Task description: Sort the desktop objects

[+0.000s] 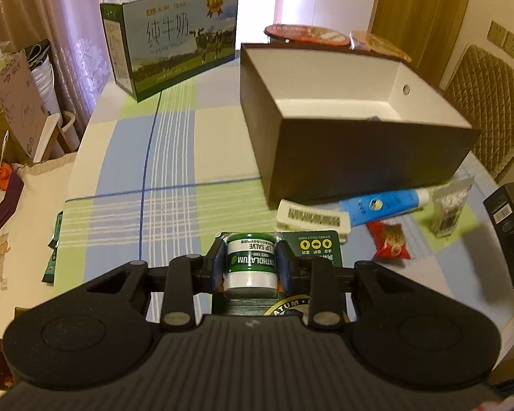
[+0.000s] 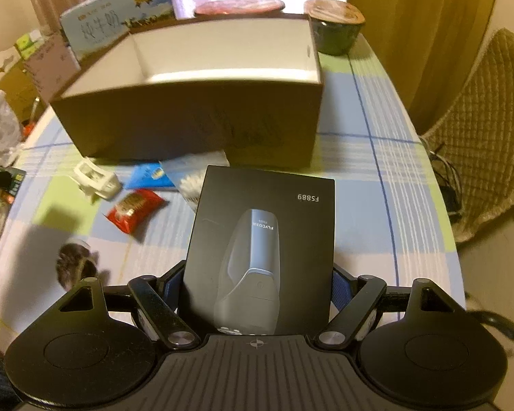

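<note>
The left gripper (image 1: 250,267) pinches a lip salve jar (image 1: 250,263) on its green card above the checked tablecloth (image 1: 174,157) — the right gripper (image 2: 257,287) clamps a black shaver box (image 2: 262,239), just before the open storage box (image 2: 202,102).

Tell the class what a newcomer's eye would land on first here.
Each hand-held gripper is full: the left hand-held gripper clamps a green lip salve jar, the right hand-held gripper a black shaver box. Beyond both stands a big open dark box on the checked tablecloth.
</note>
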`<state>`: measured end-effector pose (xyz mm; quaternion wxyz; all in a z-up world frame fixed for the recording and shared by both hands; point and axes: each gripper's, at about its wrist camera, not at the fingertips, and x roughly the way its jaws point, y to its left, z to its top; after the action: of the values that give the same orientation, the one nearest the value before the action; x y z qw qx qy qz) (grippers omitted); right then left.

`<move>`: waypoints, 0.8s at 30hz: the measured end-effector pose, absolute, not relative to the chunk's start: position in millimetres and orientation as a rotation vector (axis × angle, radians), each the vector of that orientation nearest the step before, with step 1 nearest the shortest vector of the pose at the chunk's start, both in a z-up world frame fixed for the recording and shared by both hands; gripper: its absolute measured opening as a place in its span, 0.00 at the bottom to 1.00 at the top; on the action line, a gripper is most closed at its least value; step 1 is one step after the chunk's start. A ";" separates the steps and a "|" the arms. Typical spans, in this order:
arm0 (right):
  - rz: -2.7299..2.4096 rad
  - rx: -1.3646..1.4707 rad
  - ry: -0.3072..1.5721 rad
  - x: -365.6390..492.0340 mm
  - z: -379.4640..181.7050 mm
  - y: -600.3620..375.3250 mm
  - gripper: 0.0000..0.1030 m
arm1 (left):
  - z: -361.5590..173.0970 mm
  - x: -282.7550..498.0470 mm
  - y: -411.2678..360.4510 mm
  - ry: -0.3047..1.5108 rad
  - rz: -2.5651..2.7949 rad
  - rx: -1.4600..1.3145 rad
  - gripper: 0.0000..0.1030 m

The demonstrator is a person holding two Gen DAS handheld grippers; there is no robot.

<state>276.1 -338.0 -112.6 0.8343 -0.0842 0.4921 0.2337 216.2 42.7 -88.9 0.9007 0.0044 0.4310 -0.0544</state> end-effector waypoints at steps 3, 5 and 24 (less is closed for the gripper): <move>0.522 -0.179 1.022 282.7 -101.2 -336.1 0.76 | -77.1 220.2 41.6 0.868 -0.123 0.017 0.26; 0.539 -0.184 1.006 287.9 -93.5 -334.0 0.76 | -69.5 224.3 40.0 0.853 -0.136 0.020 0.26; 0.632 -0.259 0.838 360.0 -38.2 -298.1 0.76 | -16.3 304.1 -9.5 0.711 -0.284 0.108 0.26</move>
<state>360.0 -298.1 -38.2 0.8575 -0.1233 0.3988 0.3009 304.1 -9.5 -16.3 0.9262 0.0524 0.3468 -0.1383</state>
